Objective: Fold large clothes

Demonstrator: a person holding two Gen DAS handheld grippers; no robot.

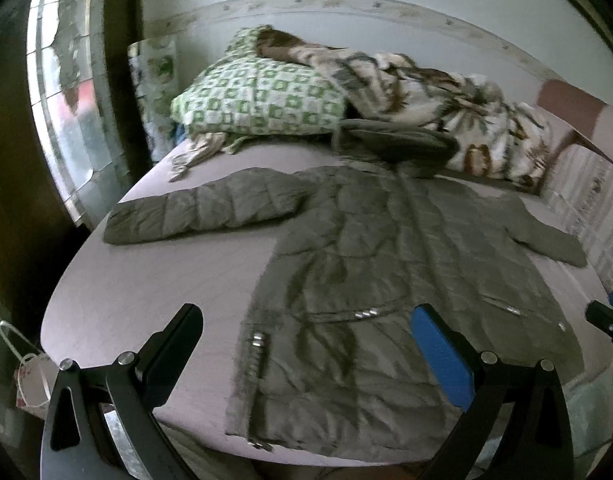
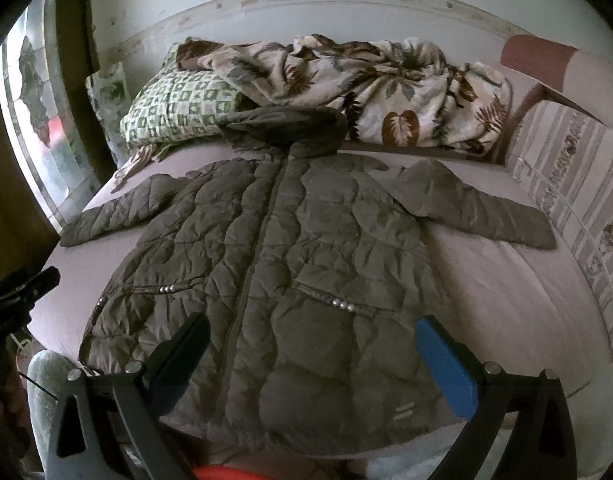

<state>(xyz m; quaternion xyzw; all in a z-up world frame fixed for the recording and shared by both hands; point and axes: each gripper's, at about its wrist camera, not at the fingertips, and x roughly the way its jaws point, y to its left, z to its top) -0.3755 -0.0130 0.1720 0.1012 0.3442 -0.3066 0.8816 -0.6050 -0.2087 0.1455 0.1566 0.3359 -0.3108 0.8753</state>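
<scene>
- Pale pink bedding covers the bed [image 2: 506, 288], which fills both views; a white wall with a patterned border runs behind it and a window [image 1: 62, 92] sits off to the left
- At the head end lie a green checked pillow [image 1: 262, 100] and a crumpled leaf-print blanket [image 2: 386, 88], both beyond the coat's hood
- Spread flat, front up and zipped, the olive quilted coat [image 2: 274, 264] lies along the middle of the bed, hood [image 2: 290, 124] toward the pillows, hem at the near edge, both sleeves out to the sides
- The left gripper [image 1: 306, 344] hangs above the near left part of the hem with its jaws wide apart and nothing between them
- The right gripper [image 2: 314, 356] is likewise spread wide and empty, over the near middle of the hem
- My read: folding has not started; this is the approach before a first grasp
- The next move likely calls for pinching a sleeve cuff or a side edge, thick padding included, and carrying it across the body
- The left sleeve [image 1: 194, 212] has bare sheet around it; the right sleeve [image 2: 482, 208] ends near a striped cushion [image 2: 578, 184], so room there is tighter
- The hem reaches the near bed edge, so a pull toward the person could drag the coat off
</scene>
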